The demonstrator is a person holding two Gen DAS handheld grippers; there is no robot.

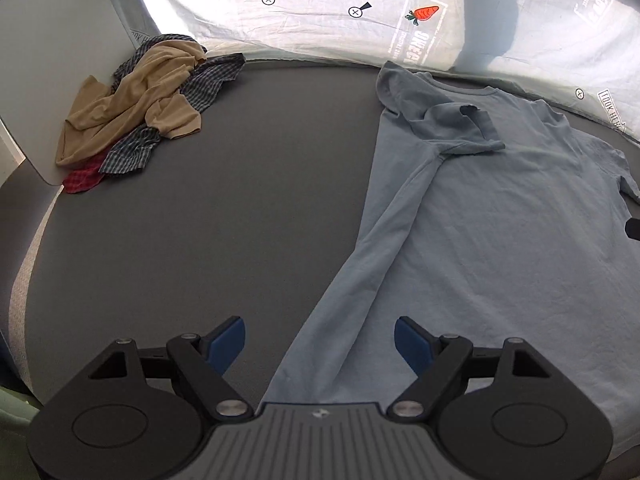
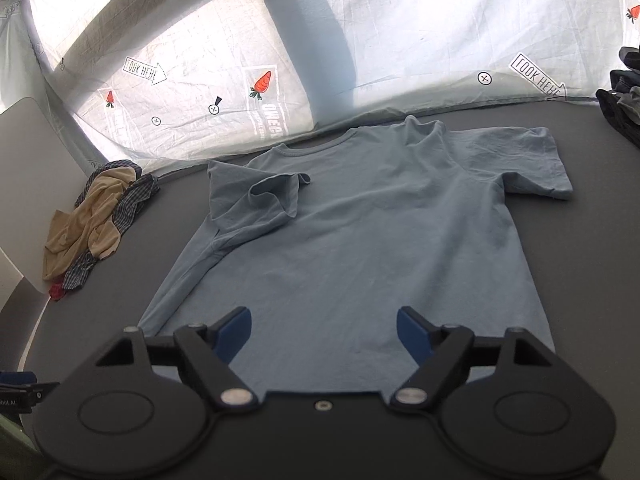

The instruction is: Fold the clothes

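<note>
Jaws wide on both, nothing between them.
Left gripper low in frame over shirt side fold; right gripper above hem, nearer; shirt flat on table, long axis running up-frame toward collar; one sleeve folded in.

Left gripper and right gripper both gape wide, tilted downward, holding nothing
</note>
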